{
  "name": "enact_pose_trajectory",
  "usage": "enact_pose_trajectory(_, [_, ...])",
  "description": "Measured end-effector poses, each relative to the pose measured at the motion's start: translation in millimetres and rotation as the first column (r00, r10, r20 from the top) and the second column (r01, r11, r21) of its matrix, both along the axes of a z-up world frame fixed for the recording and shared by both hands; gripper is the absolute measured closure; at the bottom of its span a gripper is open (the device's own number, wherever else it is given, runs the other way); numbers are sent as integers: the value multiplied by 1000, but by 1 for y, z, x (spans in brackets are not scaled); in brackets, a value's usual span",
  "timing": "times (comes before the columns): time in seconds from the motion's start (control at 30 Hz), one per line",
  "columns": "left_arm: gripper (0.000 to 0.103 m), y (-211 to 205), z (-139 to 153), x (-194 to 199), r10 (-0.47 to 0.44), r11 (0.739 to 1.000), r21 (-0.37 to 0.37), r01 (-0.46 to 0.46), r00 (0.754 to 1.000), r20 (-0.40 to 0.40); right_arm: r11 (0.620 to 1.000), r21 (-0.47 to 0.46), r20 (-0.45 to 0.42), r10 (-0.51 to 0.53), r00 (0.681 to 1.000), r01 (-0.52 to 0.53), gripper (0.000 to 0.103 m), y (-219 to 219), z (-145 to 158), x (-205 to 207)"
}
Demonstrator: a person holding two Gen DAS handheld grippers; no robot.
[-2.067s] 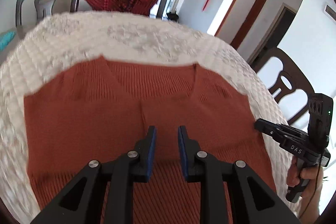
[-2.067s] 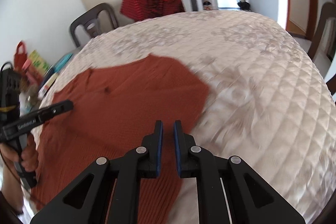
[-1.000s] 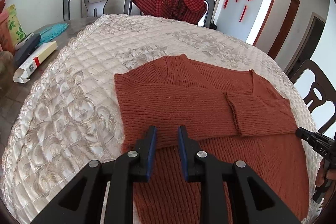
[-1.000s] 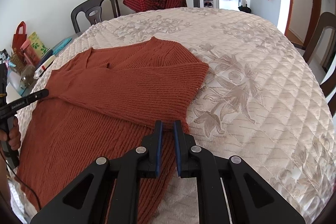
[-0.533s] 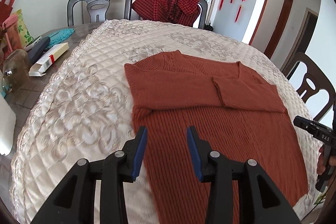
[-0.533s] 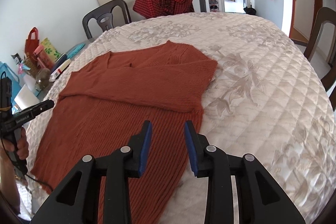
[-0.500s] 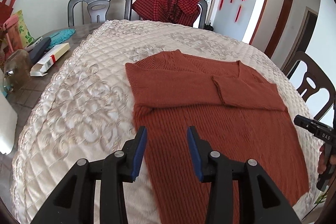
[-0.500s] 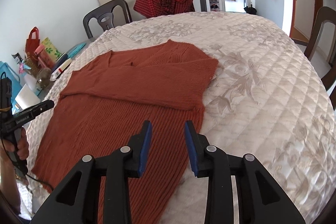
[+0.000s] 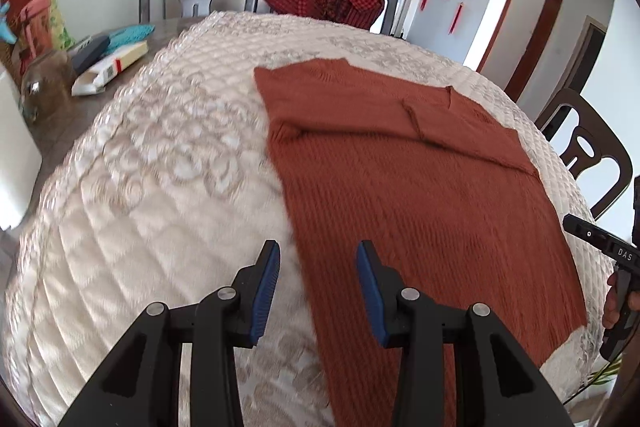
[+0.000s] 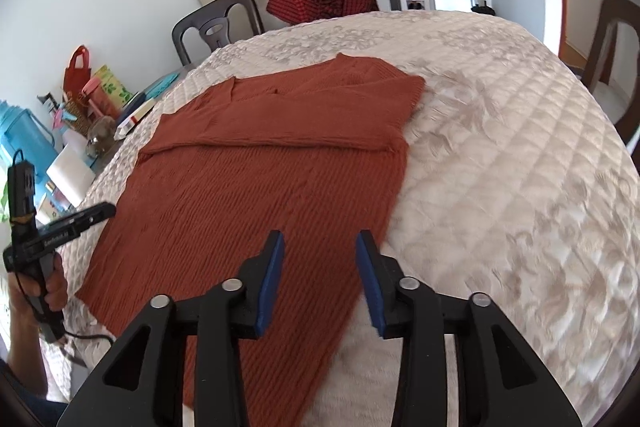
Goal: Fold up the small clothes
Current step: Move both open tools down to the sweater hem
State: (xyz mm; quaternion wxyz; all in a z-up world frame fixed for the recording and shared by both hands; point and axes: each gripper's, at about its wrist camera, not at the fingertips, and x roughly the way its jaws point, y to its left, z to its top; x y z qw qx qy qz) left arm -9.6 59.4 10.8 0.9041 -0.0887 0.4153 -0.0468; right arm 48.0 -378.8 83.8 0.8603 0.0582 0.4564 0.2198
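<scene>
Sweater flat on quilted cloth, sleeves folded across.

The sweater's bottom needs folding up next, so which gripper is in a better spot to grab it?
Probably neither. The left gripper hangs open over one bottom side of the sweater, the right gripper open over the other.

rust sweater lies flat on quilted cream table.
</scene>
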Motion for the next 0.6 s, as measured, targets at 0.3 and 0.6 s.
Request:
enact_pose_trajectory(0.3, [60, -2, -4, -31, 3, 994, -113, -2, 1000, 8, 994, 110, -67, -13, 998, 20, 62, -12, -13, -26])
enact_pose_trajectory(0.6, [61, 2, -9, -56, -16, 961, -278, 14, 1000, -6, 961, 277, -156, 64, 986, -19, 62, -17, -19, -53])
